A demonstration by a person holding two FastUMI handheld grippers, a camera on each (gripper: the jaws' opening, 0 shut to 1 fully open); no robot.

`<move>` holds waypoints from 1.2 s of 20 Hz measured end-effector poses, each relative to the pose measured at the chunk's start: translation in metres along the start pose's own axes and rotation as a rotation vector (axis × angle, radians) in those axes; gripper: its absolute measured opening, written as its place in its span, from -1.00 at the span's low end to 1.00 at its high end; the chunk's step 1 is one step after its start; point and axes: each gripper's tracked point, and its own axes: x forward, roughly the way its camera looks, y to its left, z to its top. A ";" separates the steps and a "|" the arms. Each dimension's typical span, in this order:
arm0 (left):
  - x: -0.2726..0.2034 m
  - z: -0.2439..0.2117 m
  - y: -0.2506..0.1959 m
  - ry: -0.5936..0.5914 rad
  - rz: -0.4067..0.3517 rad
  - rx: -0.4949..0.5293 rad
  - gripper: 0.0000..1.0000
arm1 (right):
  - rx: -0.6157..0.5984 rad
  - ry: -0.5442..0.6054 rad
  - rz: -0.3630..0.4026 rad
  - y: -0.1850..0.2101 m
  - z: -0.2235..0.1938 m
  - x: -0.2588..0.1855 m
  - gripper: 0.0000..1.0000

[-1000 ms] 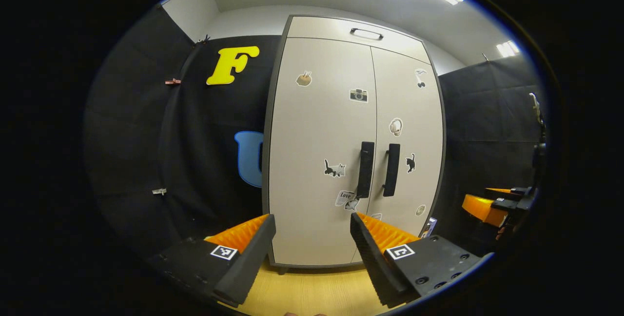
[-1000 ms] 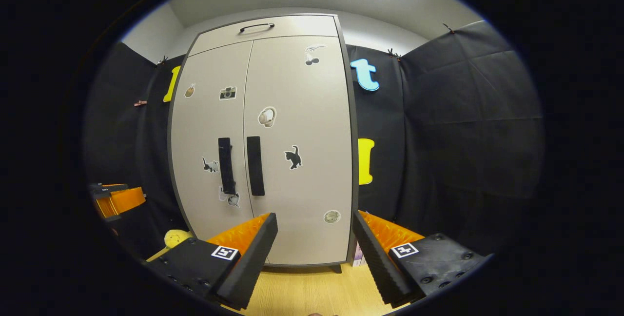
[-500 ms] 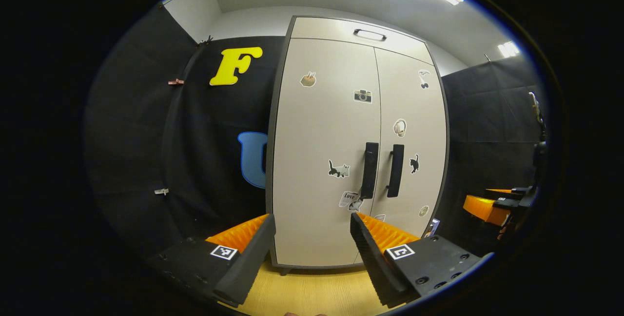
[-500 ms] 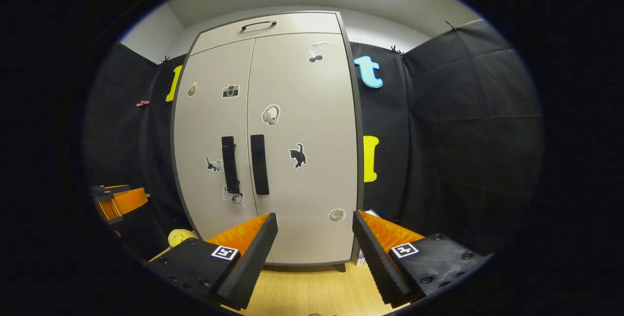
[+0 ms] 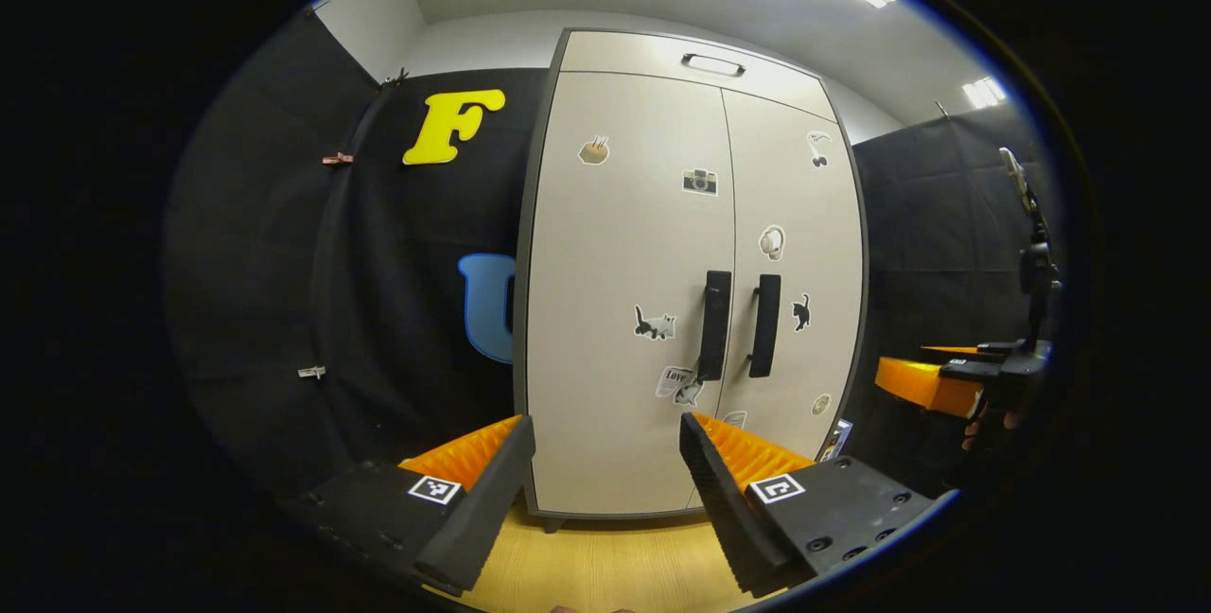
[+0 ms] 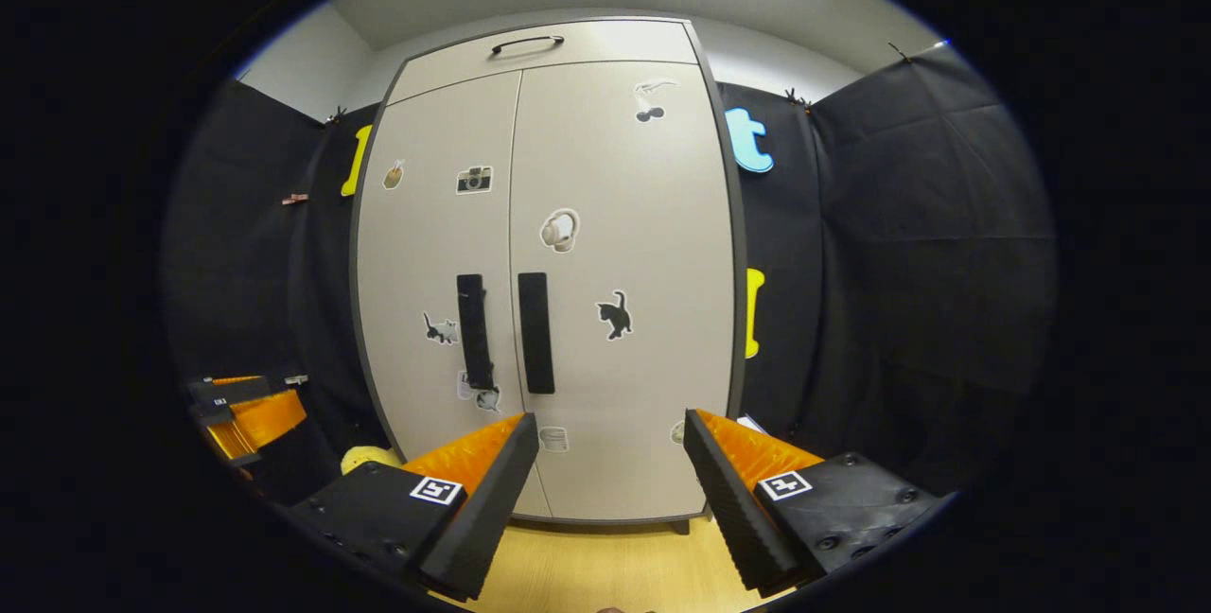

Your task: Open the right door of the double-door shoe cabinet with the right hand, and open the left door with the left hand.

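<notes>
- Shoe cabinet [image 5: 624, 310]: both doors closed.
- Left tool [image 5: 605, 462]: fingers wide apart, holding nothing.
- Right tool [image 6: 610, 462]: fingers wide apart, holding nothing, facing right door handle [image 6: 535, 333].

The left gripper [image 5: 605, 462] has two wedge-shaped ribbed fingers [image 5: 478, 499] on flat black blocks, each block bearing a small square black-and-white marker [image 5: 434, 489] and round screw heads [image 5: 856, 551]. The right gripper [image 6: 610, 462] has the same build, with a marker [image 6: 784, 485] on each block.
</notes>
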 end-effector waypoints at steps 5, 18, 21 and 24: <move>-0.005 -0.008 0.013 0.022 0.027 -0.019 0.91 | 0.017 -0.002 0.048 0.027 0.020 0.033 0.94; -0.034 -0.038 0.066 0.079 0.168 0.028 0.90 | -0.098 -0.012 0.071 0.062 0.033 0.134 0.95; -0.038 -0.038 0.076 0.082 0.196 0.032 0.90 | -0.115 -0.016 0.036 0.053 0.030 0.149 0.95; -0.042 -0.042 0.083 0.091 0.222 0.009 0.91 | -0.093 0.026 0.034 0.054 0.021 0.163 0.95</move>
